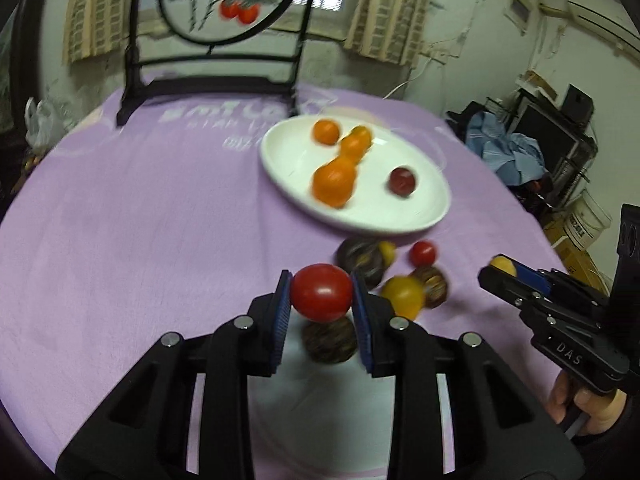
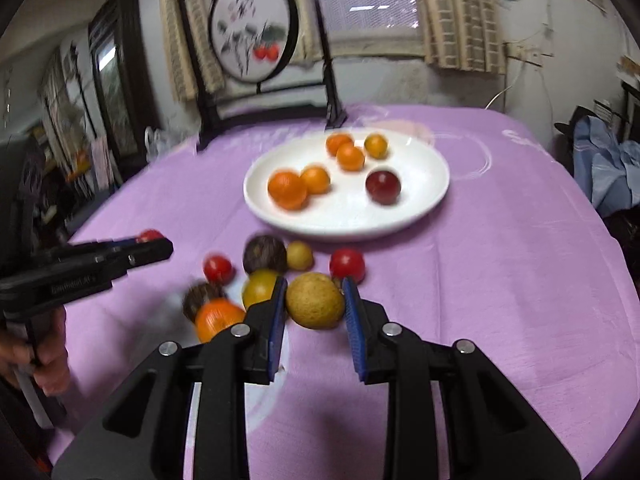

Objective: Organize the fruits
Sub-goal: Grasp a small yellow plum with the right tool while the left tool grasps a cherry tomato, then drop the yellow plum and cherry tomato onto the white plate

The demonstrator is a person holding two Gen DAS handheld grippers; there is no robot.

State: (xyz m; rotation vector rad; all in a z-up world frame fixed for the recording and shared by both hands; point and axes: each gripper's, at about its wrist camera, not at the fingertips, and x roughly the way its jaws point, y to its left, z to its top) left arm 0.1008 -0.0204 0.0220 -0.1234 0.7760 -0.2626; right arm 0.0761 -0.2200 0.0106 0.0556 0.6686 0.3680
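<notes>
The white plate (image 2: pixel 420 208) in the middle of the frame held five orange fruits and one dark red one. The left gripper (image 1: pixel 321 294) squeezed a shiny red tomato (image 1: pixel 321 292); the right gripper (image 2: pixel 315 300) squeezed a round, dull yellow fruit (image 2: pixel 315 300), both low in the frame

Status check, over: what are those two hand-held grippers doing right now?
Left hand-held gripper shut on round red tomato. Right hand-held gripper shut on round tan fruit. White oval plate ahead, path clear.
</notes>
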